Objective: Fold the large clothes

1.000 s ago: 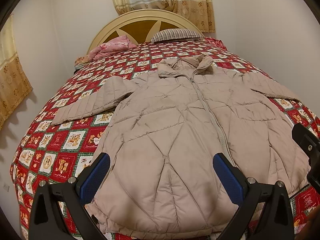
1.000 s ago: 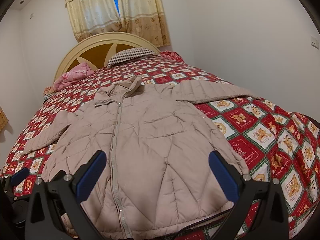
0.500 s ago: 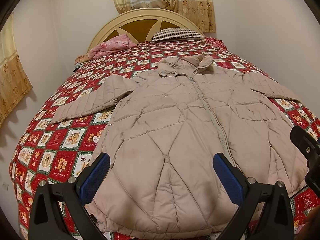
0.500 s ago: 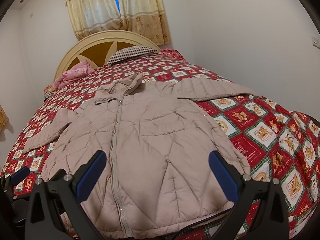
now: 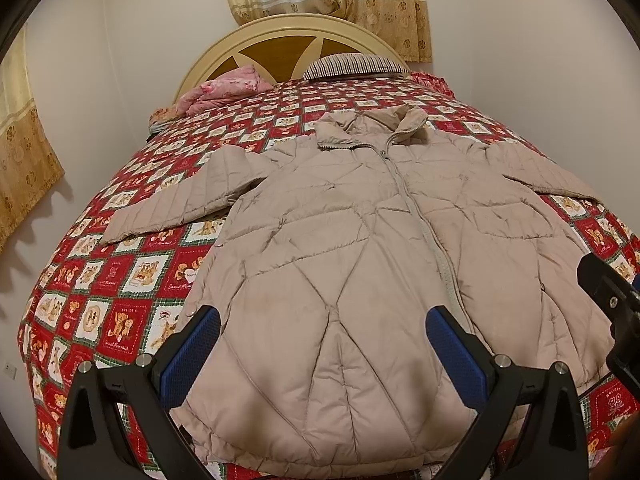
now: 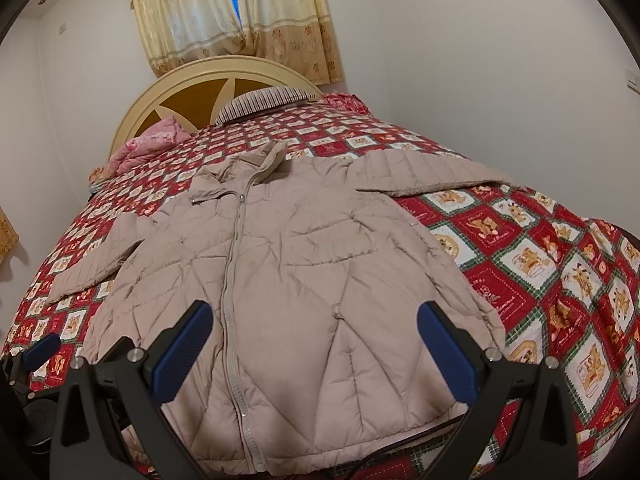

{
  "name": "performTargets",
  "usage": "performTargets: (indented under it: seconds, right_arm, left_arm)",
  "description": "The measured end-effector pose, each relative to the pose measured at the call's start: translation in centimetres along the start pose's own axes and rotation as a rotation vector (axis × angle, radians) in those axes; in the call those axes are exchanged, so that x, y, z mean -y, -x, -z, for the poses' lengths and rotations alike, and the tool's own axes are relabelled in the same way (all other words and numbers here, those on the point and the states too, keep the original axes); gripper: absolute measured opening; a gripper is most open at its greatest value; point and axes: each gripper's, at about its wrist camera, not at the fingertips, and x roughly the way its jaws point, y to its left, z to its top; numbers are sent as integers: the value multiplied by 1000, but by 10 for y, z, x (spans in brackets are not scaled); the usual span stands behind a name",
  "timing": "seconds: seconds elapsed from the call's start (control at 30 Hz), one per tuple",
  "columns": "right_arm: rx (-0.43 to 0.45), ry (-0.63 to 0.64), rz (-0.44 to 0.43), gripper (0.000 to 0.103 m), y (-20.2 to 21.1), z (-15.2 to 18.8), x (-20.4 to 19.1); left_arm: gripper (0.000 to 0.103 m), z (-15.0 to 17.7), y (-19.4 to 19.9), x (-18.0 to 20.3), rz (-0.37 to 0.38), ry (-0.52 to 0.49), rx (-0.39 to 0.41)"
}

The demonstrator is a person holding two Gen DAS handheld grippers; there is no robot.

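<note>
A large beige quilted jacket (image 5: 360,248) lies flat and zipped, front up, on the bed, collar toward the headboard, both sleeves spread out. It also shows in the right wrist view (image 6: 304,272). My left gripper (image 5: 322,344) is open and empty, hovering above the jacket's hem on its left half. My right gripper (image 6: 314,340) is open and empty above the hem on the right half. The right gripper's body shows at the right edge of the left wrist view (image 5: 612,312); a blue pad of the left gripper shows at the left edge of the right wrist view (image 6: 40,350).
The bed has a red patchwork bedspread (image 5: 120,280) with bear pictures. A pink pillow (image 5: 224,90) and a striped pillow (image 5: 352,65) lie by the cream headboard (image 5: 288,36). Walls stand close on both sides; curtains (image 6: 240,16) hang behind.
Both grippers have shifted only slightly; the view has tilted a little. The jacket has not moved and both grippers remain open.
</note>
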Motion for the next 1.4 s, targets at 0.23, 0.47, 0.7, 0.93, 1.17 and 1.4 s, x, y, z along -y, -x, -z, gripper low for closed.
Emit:
performTargets:
  seconds: [0.23,0.47,0.7,0.93,1.17,1.4]
  right_arm:
    - [-26,-5,-1,103,-4,-4,1]
    - [-41,0,8,103,-15,-9,9]
    - [-69,13,20,103,-44,-32,41]
    - [-109,5,143,103,-101,-100,113]
    - [-133,-358,251,84,-177,-144,245]
    - [-161,-644,350,77,-228,-141,326]
  left_arm:
    - [102,-1,-4,0,4,4,-11]
    - [102,-3,-18,-1,15,8,-33]
    - [102,-32,-55,-13,40,-21,1]
    - [102,-97,-113,-36,-19,-20,15]
    - [102,-110,-181,-63,-49,58,29]
    - [102,-87,-226,-77,22,184,-111]
